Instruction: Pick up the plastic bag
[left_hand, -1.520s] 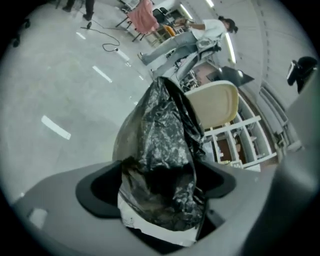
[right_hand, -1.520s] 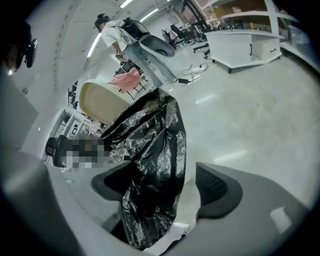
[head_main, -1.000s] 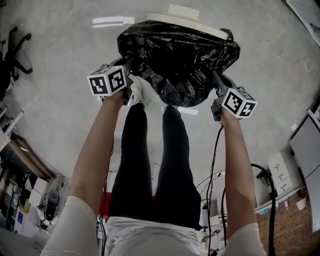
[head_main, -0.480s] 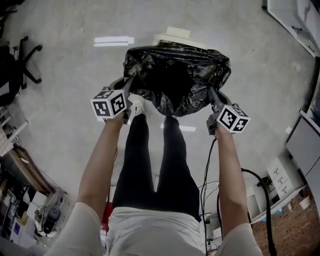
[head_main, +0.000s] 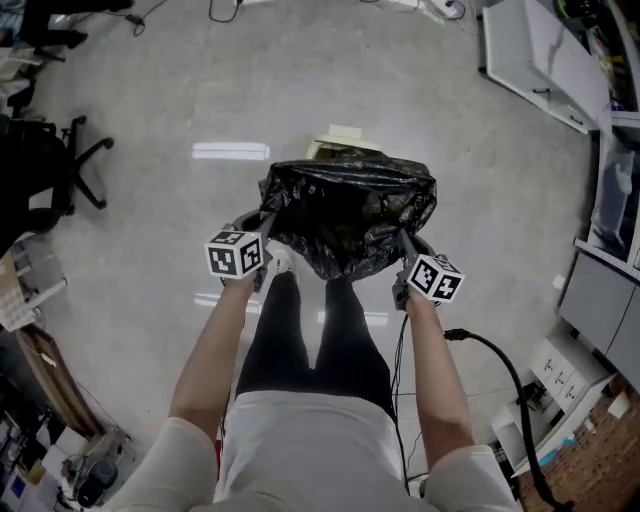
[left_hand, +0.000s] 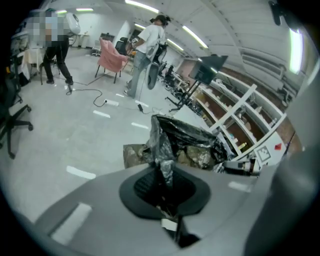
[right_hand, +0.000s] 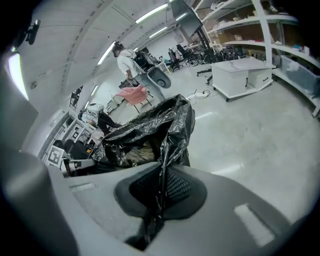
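A black plastic bag (head_main: 348, 215) hangs in the air in front of me, stretched open between both grippers above the floor. My left gripper (head_main: 262, 238) is shut on the bag's left rim, and the crumpled film (left_hand: 162, 160) runs down between its jaws. My right gripper (head_main: 405, 255) is shut on the right rim, where a black strip of bag (right_hand: 162, 165) is pinched between the pads. Brownish crumpled stuff (left_hand: 200, 157) lies inside the bag (right_hand: 145, 132).
A flat beige box (head_main: 335, 140) lies on the grey floor beyond the bag. An office chair (head_main: 60, 165) stands at the left, white cabinets (head_main: 545, 60) at the upper right. Cables (head_main: 500, 360) trail at the right. People (left_hand: 142, 50) stand far off.
The bag and both grippers have risen away from the floor; the bag now looks smaller against a wider stretch of floor. Both grips have held.
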